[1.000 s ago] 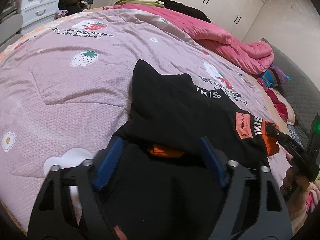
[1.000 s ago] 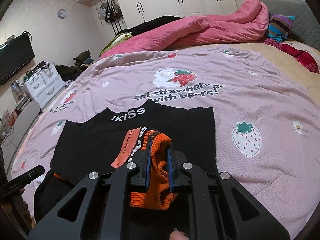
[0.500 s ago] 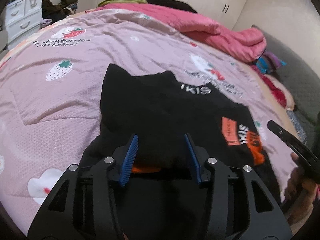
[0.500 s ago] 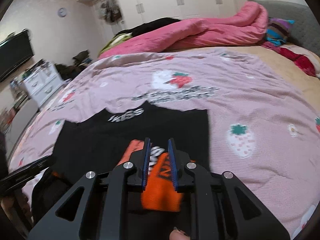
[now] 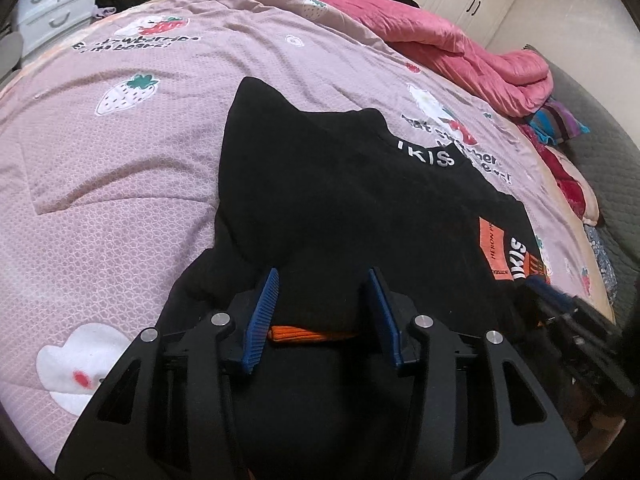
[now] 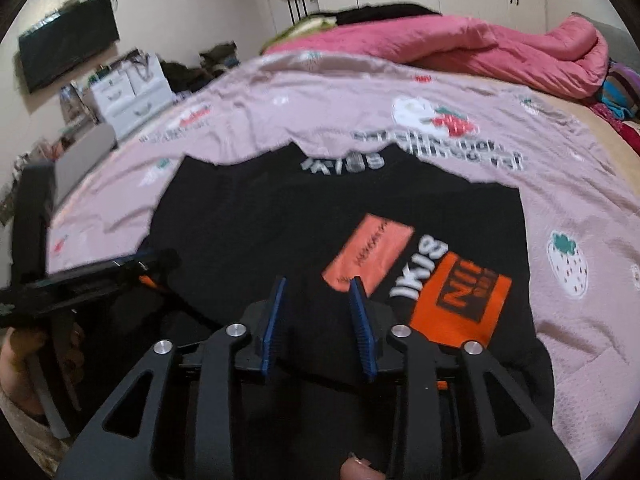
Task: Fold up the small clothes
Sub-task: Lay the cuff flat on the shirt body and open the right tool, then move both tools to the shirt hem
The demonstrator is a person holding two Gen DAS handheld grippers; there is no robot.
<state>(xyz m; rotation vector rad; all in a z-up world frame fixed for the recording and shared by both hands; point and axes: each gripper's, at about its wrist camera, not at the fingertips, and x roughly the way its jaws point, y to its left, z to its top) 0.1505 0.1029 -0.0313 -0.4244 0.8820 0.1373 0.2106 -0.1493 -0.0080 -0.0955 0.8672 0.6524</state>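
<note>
Pink strawberry bedspread point(image 5: 120, 200) carries my black sweater point(image 5: 340, 200), soft and floppy (orange hem point(image 5: 308, 334) nearest). Left gripper point(image 5: 324, 312) half-open astride it; right gripper point(image 6: 320, 320) opening, empty. I'd pinch the hem.

Black sweater point(image 5: 340, 200), pink bedspread point(image 5: 120, 184), left tool point(image 5: 324, 280)

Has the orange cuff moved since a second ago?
Yes. The orange cuff left the opening right gripper and now lies flat on the black sweater, right of the gripper.

pink quilt point(image 6: 480, 52) | white drawers point(image 6: 128, 96) | wall TV point(image 6: 68, 44)
</note>
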